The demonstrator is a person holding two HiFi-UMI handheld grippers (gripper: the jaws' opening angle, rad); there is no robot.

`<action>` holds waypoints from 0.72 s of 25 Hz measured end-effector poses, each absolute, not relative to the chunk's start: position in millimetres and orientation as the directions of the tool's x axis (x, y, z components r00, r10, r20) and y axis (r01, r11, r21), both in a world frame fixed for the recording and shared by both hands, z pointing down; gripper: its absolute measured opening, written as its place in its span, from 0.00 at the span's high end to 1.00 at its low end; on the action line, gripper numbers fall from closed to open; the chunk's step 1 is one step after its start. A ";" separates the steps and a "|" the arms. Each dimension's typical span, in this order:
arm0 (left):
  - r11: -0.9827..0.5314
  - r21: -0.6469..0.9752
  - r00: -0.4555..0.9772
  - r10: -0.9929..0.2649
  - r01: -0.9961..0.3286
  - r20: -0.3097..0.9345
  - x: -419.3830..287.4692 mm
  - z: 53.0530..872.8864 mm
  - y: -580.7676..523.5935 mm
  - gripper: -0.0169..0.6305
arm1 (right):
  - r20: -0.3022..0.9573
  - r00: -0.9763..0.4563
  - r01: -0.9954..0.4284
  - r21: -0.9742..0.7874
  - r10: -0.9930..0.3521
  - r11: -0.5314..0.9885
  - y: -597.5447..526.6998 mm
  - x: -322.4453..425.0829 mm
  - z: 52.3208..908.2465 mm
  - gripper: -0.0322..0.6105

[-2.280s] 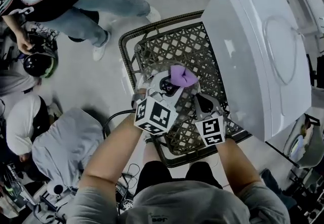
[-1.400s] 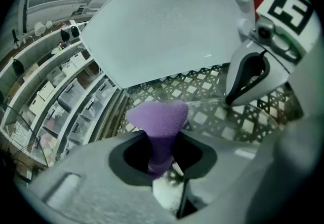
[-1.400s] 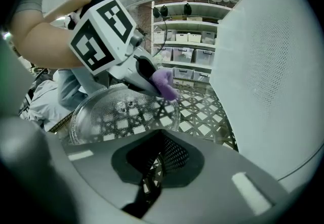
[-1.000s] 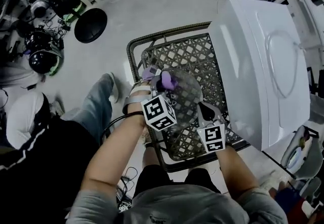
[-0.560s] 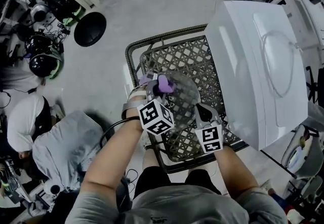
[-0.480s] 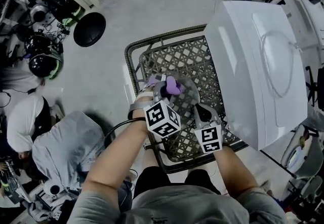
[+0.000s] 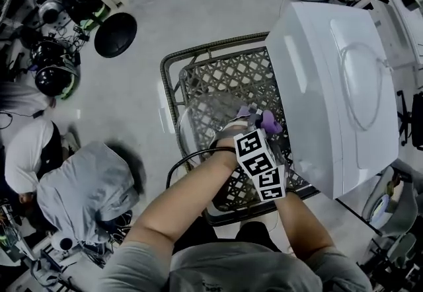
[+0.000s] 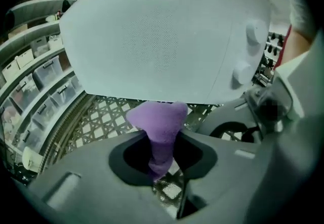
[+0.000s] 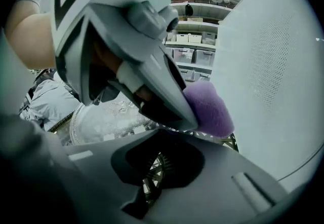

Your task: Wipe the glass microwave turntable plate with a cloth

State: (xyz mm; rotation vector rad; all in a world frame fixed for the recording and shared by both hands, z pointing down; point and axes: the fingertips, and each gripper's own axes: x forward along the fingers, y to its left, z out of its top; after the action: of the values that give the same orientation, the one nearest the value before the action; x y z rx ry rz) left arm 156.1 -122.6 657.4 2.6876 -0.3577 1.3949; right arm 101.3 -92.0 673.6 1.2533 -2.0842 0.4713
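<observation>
Beside the white microwave [image 7: 337, 79], over the lattice counter [image 7: 218, 73], the glass turntable plate [image 7: 201, 119], spreading left of the 2 crossed tools. Steadying it, seemingly by the near rim, with the right hand-held gripper [image 9: 152, 175] pressed together; pinching the purple cloth [image 8: 159, 121] in the left hand-held gripper [image 8: 162, 167], crossed over the right one toward the microwave. For the next wipe, probably drag leftward over the glass, the cloth sitting at the plate's right edge, nearest the left hand.
</observation>
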 end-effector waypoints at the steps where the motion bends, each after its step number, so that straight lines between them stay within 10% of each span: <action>1: -0.970 -0.026 0.551 -0.160 -0.244 0.819 156.4 659.2 -121.8 0.81 | 0.691 -0.330 -0.878 0.025 -0.643 0.477 -91.9 101.4 673.5 0.94; 18: -0.950 -0.106 0.413 -0.226 -0.294 0.882 24.6 665.7 -123.0 0.82 | 0.689 -0.312 -0.884 0.042 -0.654 0.466 -92.9 102.7 673.4 0.94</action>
State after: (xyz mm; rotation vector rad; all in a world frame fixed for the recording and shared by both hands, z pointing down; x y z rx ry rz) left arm 24.6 -123.0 665.7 2.5849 -0.4762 1.5989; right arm 102.7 -92.9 673.4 1.2728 -2.0705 0.4585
